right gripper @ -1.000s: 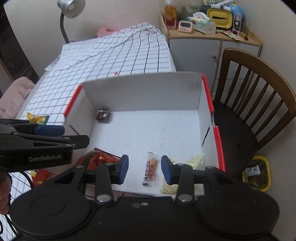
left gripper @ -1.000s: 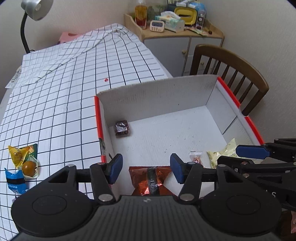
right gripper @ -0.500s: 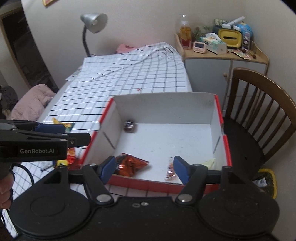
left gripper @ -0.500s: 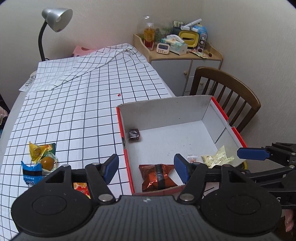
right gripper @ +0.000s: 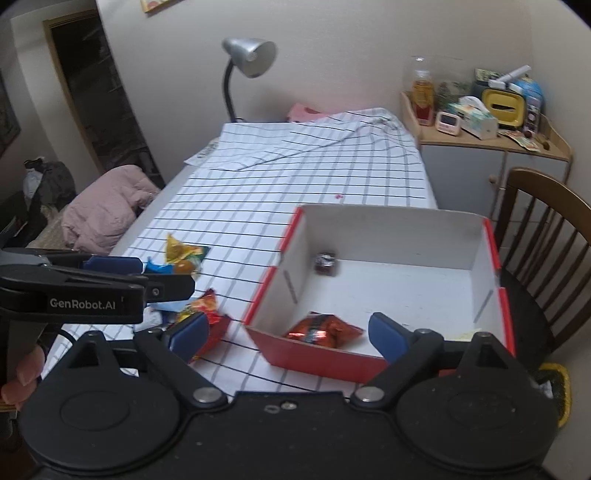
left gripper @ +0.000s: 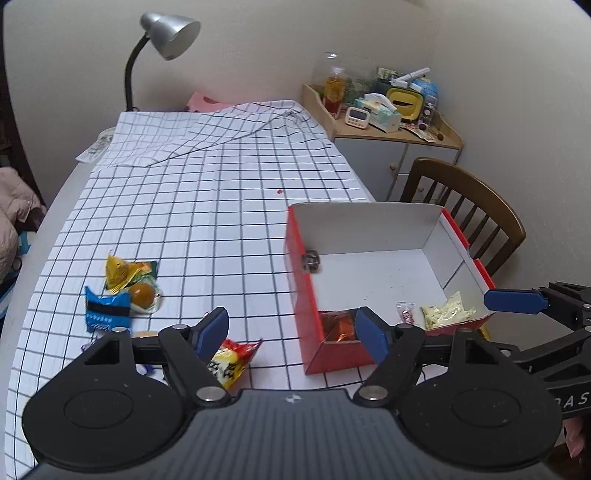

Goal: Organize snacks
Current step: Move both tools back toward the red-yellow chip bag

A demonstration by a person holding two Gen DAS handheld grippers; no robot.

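Observation:
A red-and-white cardboard box (left gripper: 388, 221) (right gripper: 388, 225) stands on the checked tablecloth. It holds a shiny red-orange packet (left gripper: 338, 325) (right gripper: 321, 328), a small dark wrapped sweet (left gripper: 311, 260), a little red-and-white candy (left gripper: 405, 313) and a pale yellow packet (left gripper: 445, 312). Loose on the cloth to its left lie a yellow packet (left gripper: 118, 271), a round orange snack (left gripper: 142, 294), a blue packet (left gripper: 107, 308) and a red-yellow packet (left gripper: 231, 360). My left gripper (left gripper: 291, 328) hangs above the box's near left corner and my right gripper (right gripper: 286, 332) above its near wall. Both jaws are opening, with nothing between them.
A silver desk lamp (left gripper: 162, 26) stands at the table's far end. A wooden chair (left gripper: 461, 206) sits right of the box, with a cluttered cabinet (left gripper: 395, 125) behind it. A pink jacket (right gripper: 107, 206) lies left of the table. A person's fingers (right gripper: 22, 373) hold the left gripper.
Both grippers have drawn back and upward from inside the box, and their jaws have widened. The loose snacks left of the box have come into view.

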